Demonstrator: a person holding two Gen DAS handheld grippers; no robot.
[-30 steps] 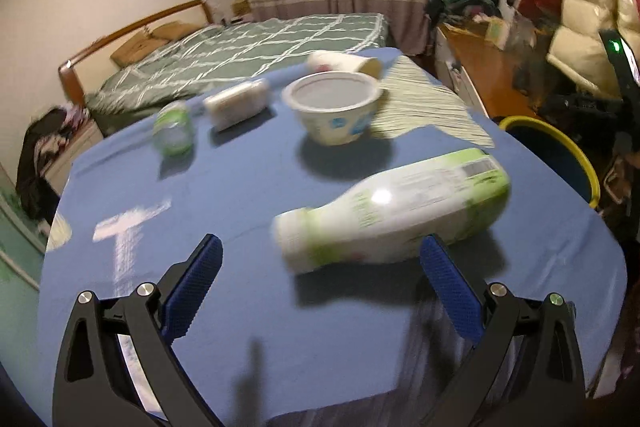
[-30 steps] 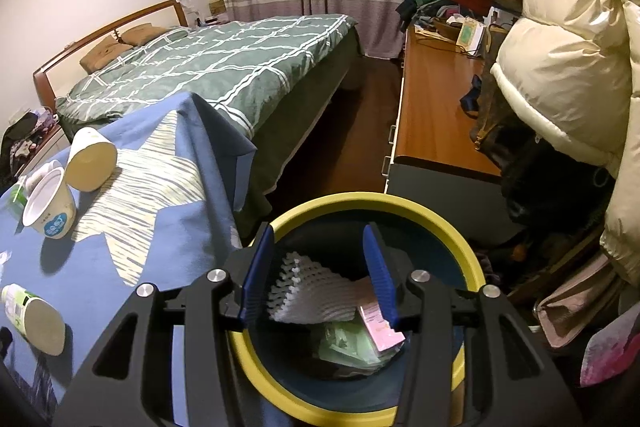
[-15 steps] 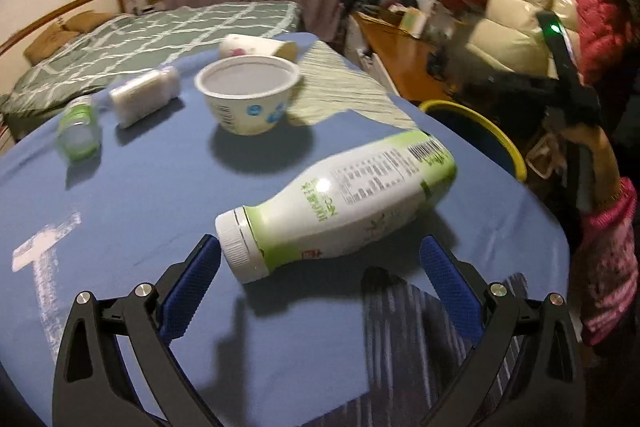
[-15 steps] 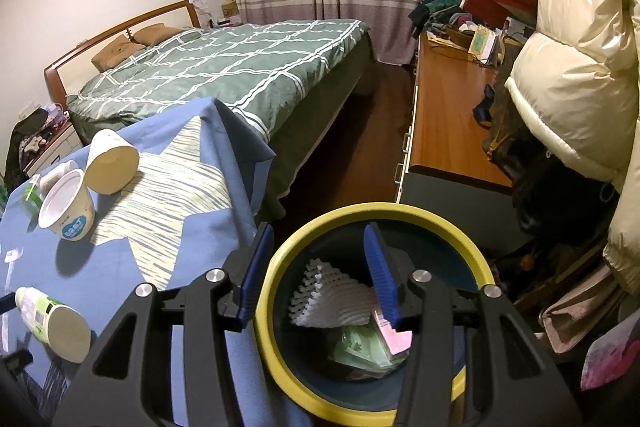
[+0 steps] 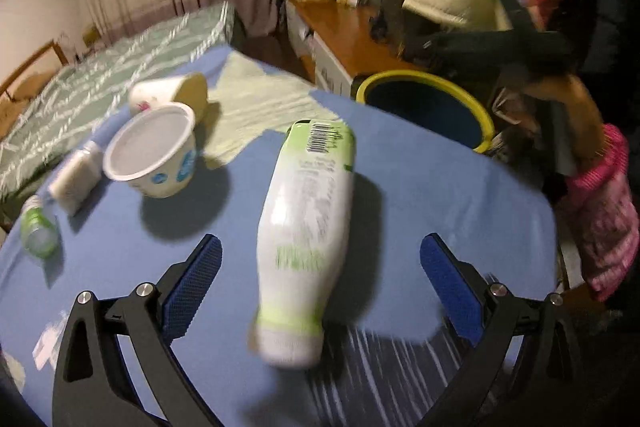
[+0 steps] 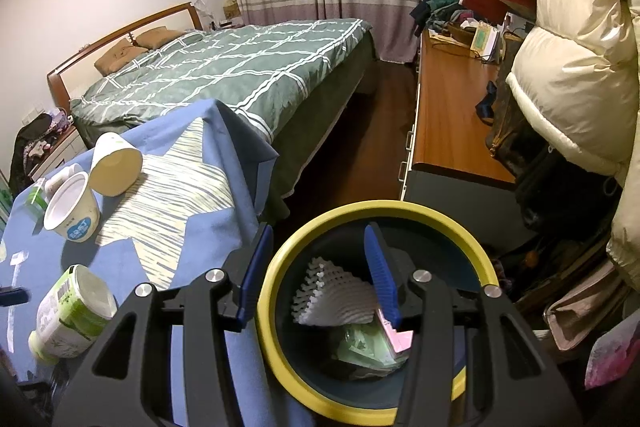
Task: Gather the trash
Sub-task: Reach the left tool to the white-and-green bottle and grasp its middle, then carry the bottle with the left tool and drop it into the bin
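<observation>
Green-and-white bottle point(image 5: 308, 227) lies on its side on blue tablecloth point(image 5: 432, 195), cap end toward camera, between spread pads of left gripper point(image 5: 320, 267); pads w/o contact, clear cloth either side; white tub point(image 5: 154, 151) upright beyond it, tipped paper cup point(image 5: 170, 93) behind; yellow-rimmed bin point(image 6: 280, 259) just off table edge; right gripper point(image 6: 320, 267) above bin, fingers partly apart, holding nothing; foam netting point(image 6: 336, 299) & wrappers inside.
</observation>
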